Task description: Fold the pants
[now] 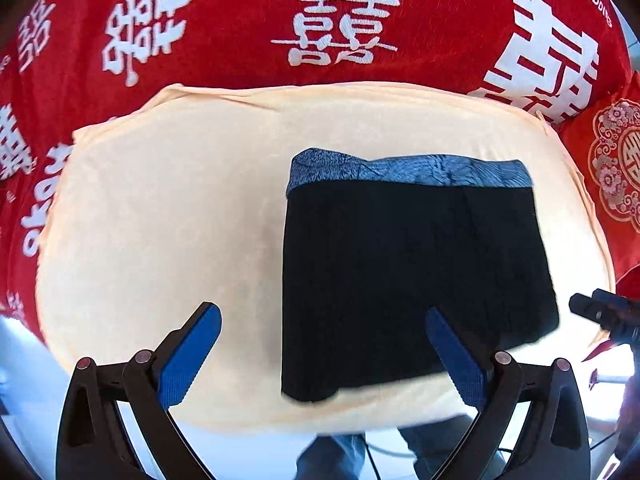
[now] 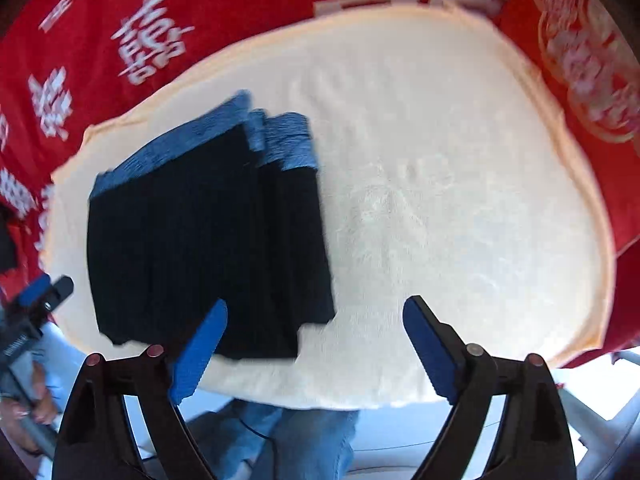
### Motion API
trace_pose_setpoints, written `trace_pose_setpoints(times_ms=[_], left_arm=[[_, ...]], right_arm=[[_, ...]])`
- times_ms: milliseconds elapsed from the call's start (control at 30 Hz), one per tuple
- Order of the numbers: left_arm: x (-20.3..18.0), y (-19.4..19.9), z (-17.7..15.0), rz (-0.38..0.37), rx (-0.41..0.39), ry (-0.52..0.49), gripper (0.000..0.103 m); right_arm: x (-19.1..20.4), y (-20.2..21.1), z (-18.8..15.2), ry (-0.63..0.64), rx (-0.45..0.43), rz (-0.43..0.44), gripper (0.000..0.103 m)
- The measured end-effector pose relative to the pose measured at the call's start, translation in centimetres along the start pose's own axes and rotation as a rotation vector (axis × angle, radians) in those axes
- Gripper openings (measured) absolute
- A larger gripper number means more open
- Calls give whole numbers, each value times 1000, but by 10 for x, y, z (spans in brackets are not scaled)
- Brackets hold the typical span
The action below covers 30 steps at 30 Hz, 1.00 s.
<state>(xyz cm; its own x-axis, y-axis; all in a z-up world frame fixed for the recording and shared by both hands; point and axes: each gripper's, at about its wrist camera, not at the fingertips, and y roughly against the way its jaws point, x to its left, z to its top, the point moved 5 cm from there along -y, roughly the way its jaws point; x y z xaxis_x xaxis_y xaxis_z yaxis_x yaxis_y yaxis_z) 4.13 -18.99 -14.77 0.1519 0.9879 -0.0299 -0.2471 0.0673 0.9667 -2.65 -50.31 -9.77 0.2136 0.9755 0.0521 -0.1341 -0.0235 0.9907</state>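
Observation:
The black shorts (image 1: 412, 276) with a blue patterned waistband (image 1: 408, 172) lie folded flat on a cream cloth (image 1: 168, 220). In the right wrist view the shorts (image 2: 208, 248) show several stacked folded layers, waistband (image 2: 280, 140) at the far side. My left gripper (image 1: 324, 344) is open and empty, above the shorts' near left edge. My right gripper (image 2: 316, 332) is open and empty, above the shorts' near right corner. The right gripper's tip also shows in the left wrist view (image 1: 600, 312), and the left gripper's in the right wrist view (image 2: 44, 292).
A red cover with white characters (image 1: 340, 28) lies under and around the cream cloth (image 2: 460, 200). A red embroidered cushion (image 1: 616, 168) sits at the right. The person's jeans (image 2: 296, 436) show below the near table edge.

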Motion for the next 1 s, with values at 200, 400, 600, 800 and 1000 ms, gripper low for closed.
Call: trace_pose_setpoints(times_ms=[200,400,600,800,1000], left_arm=[[1,42,-14,101,27,-26,103],[9,76,-30,78,42,-1,103],[11,96,-39,81,43,13,103],[14,107,-40,77,43,53,103],[8,112,-43,78,42,16,103]], right_arm=[[53,50,-16,43,-20,19,92],[81,79,-27,1,-20,32,92],[91,96,-34,-5,1,1,92],[91,102,-38,8,26,-20,92],[89,105,-44,8,19,-46,92]])
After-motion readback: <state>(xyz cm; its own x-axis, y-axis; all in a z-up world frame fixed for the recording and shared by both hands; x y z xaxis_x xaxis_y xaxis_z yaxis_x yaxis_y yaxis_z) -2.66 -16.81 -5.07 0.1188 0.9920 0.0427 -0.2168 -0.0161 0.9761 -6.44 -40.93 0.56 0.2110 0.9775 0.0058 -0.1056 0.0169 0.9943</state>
